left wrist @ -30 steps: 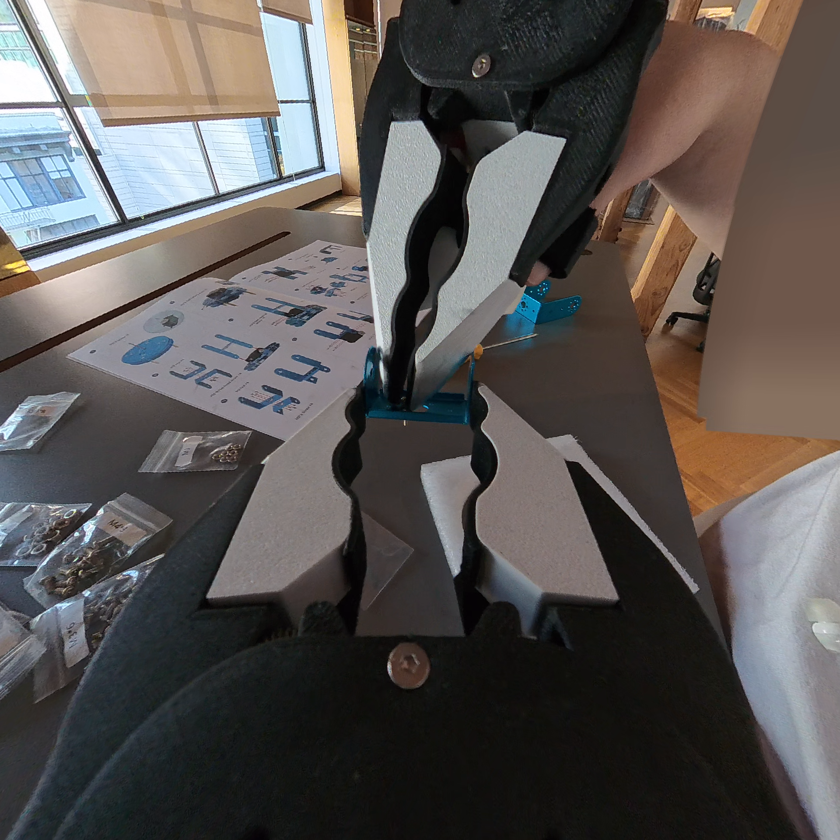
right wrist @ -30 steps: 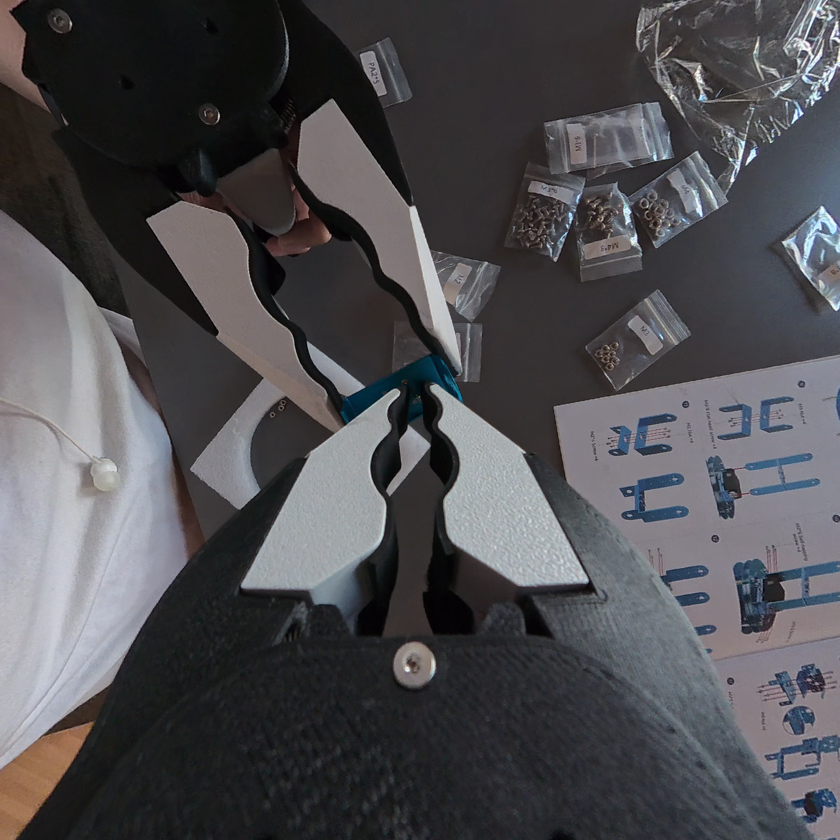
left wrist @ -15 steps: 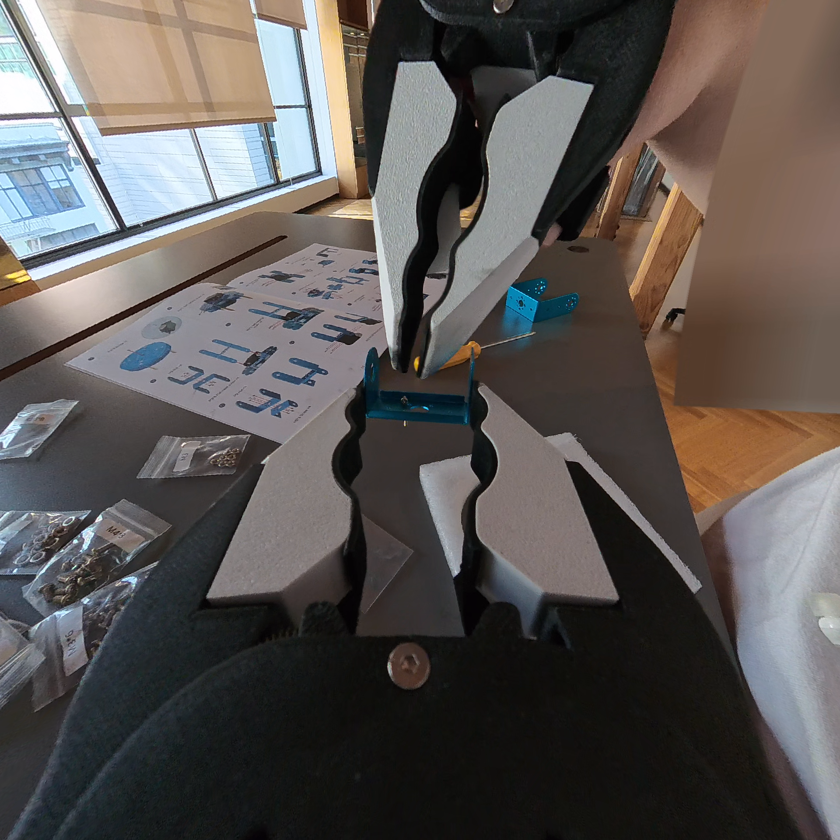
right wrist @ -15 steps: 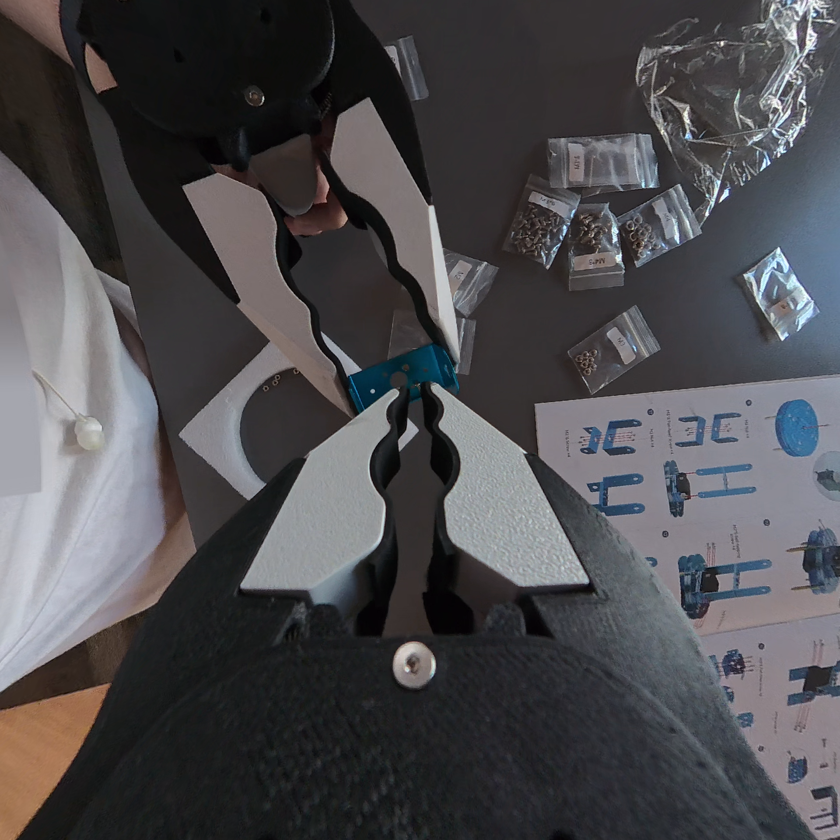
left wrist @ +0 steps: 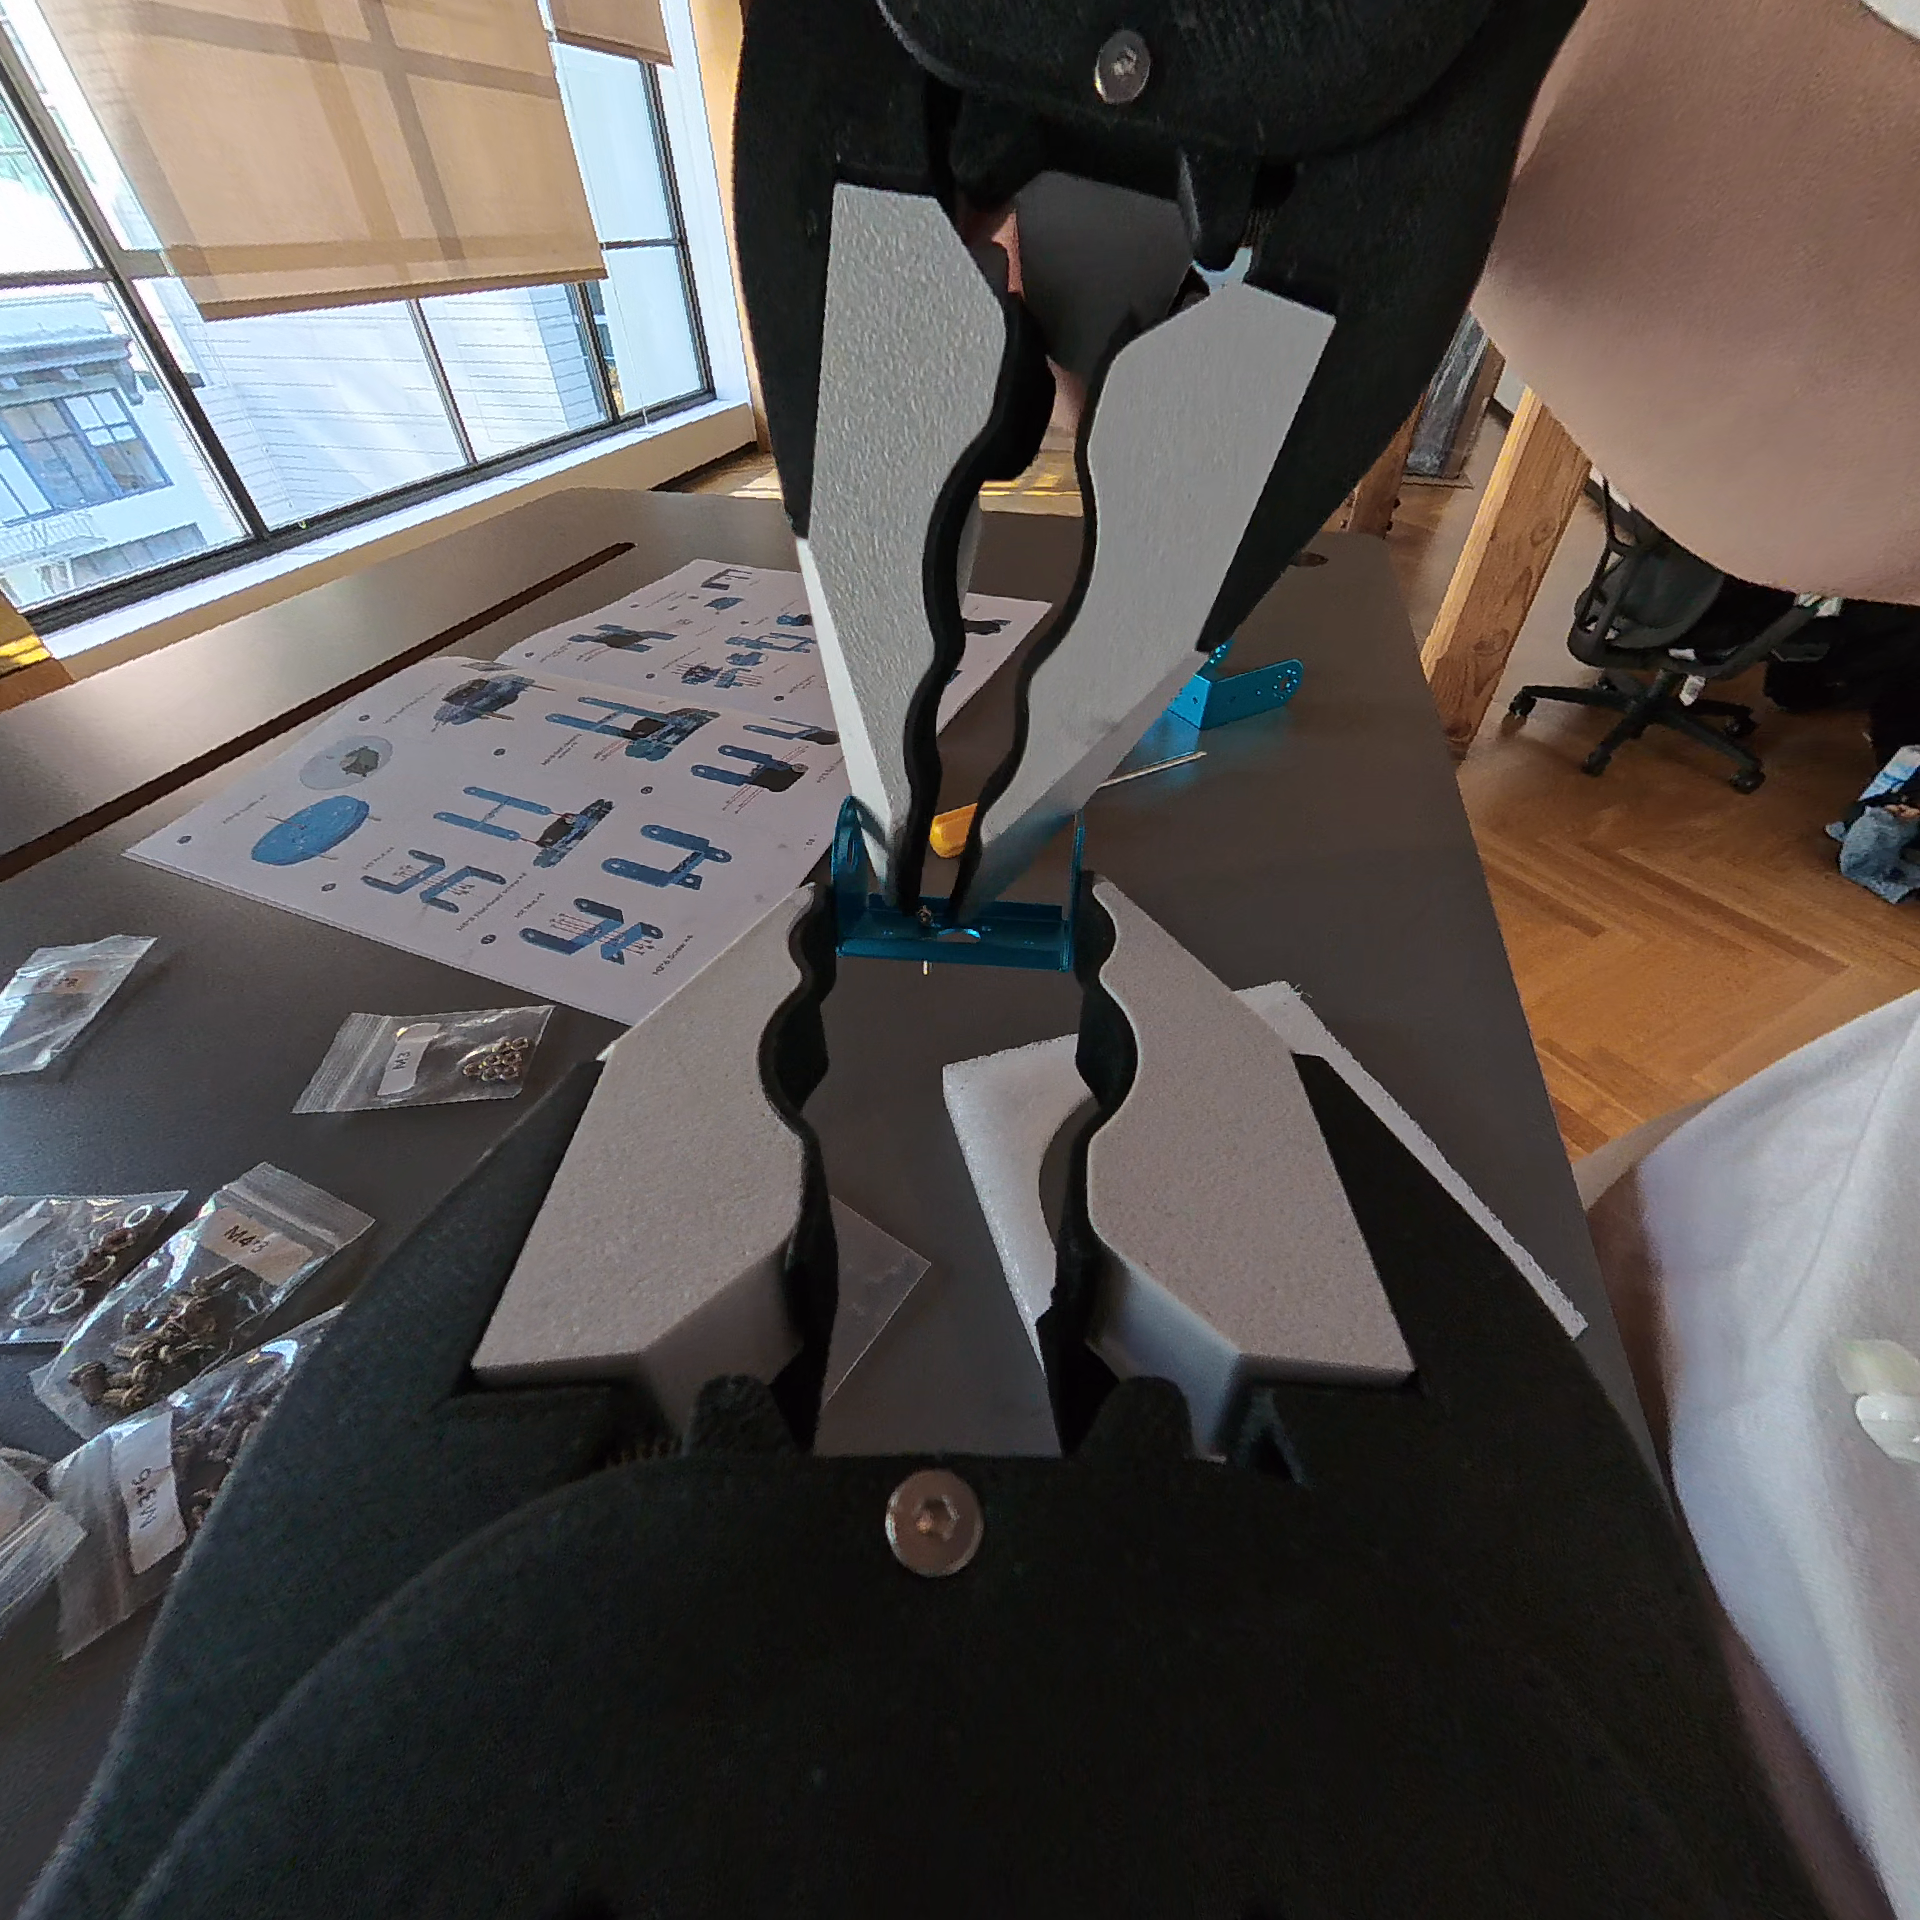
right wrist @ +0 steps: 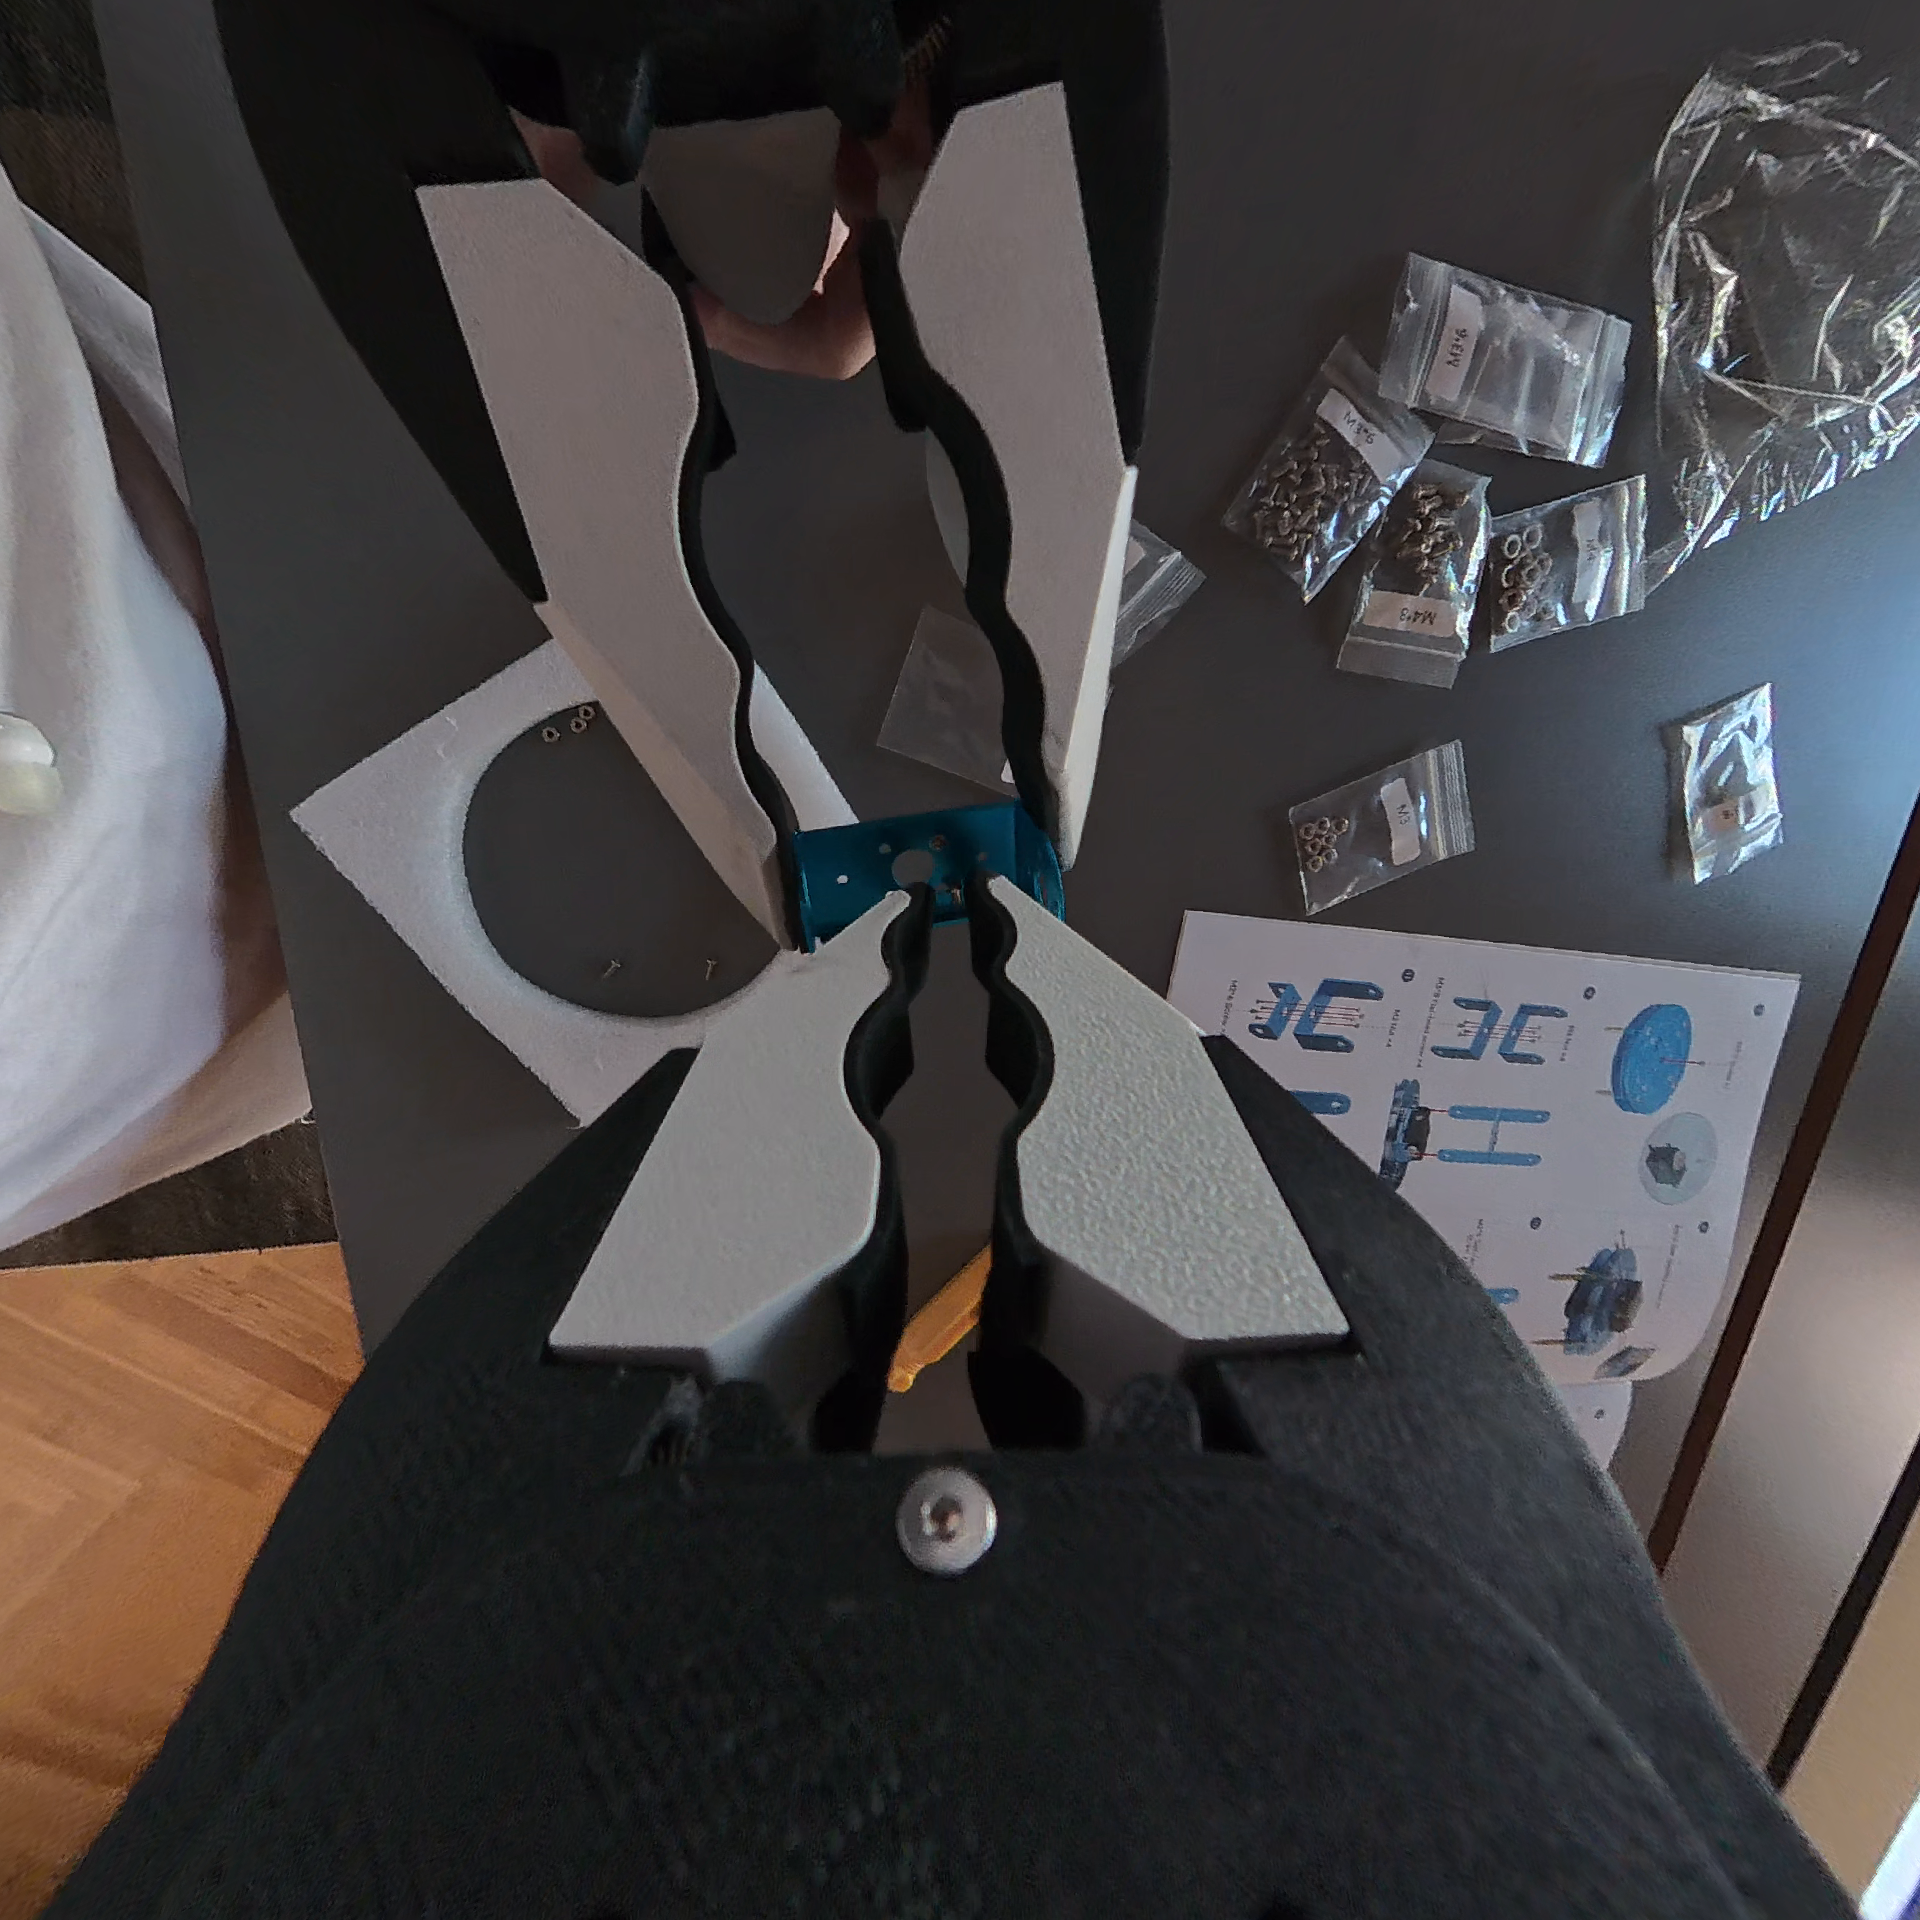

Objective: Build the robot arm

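Observation:
A blue metal U-shaped bracket (left wrist: 1023, 932) is held just above the dark table (left wrist: 1299, 883). My left gripper (left wrist: 956, 914) is shut on it, one fingertip on each outer side wall. The right wrist view shows this too, with the bracket (right wrist: 857, 878) between the left gripper's tips (right wrist: 920, 868). A small screw (left wrist: 925, 914) stands in the bracket's base plate. My right gripper (right wrist: 951, 888) comes down from above with its tips a little apart, either side of the screw (right wrist: 951, 890). In the left wrist view the right gripper (left wrist: 945, 904) reaches into the bracket.
A yellow-handled screwdriver (left wrist: 954, 831) and a second blue bracket (left wrist: 1242, 696) lie behind. Instruction sheets (left wrist: 468, 790) lie to the left, and several bags of screws (right wrist: 1382, 821) lie beside them. White foam (right wrist: 416, 821) lies near the table edge. Crumpled plastic (right wrist: 1787, 312) lies far off. My left and right fingertips are right by each other.
My right gripper lifted off the bracket with its tips together, then came back down into it with the tips slightly apart around the screw. My left gripper kept holding the bracket.

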The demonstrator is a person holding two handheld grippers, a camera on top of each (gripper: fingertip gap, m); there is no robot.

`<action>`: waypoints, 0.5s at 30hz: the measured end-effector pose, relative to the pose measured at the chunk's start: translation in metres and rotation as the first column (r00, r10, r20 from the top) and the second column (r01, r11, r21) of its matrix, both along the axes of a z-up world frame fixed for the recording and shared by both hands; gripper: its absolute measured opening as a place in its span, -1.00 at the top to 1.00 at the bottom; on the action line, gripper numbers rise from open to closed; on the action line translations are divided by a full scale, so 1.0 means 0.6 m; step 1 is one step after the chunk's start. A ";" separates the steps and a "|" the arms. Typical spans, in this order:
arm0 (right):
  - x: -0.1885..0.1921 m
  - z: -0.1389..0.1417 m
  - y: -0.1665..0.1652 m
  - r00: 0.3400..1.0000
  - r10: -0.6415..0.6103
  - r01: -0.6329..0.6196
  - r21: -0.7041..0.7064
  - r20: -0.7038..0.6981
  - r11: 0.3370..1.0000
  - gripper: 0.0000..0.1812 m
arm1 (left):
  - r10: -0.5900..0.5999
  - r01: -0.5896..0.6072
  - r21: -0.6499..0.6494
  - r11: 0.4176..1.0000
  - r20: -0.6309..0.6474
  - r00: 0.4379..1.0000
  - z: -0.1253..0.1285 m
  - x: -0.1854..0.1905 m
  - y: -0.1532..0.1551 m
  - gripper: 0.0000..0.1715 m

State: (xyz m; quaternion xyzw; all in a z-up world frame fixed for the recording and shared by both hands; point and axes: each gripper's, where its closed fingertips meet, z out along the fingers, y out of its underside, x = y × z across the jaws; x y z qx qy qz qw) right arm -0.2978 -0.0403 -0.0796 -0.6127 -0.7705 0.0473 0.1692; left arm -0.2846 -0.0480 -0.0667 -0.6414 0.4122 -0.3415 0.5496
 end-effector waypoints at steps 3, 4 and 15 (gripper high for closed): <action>0.002 -0.001 0.001 0.999 0.014 -0.015 0.021 0.032 1.000 0.93 | -0.001 0.001 0.000 1.000 -0.002 1.000 0.000 0.000 0.000 0.48; 0.002 -0.002 0.001 0.999 0.022 -0.024 0.027 0.045 0.999 0.94 | -0.001 0.001 -0.001 1.000 -0.002 1.000 -0.001 0.001 -0.001 0.48; 0.002 -0.006 0.001 0.986 0.068 -0.077 0.055 0.151 0.995 0.96 | 0.001 -0.001 -0.003 1.000 -0.004 1.000 0.000 0.000 0.000 0.48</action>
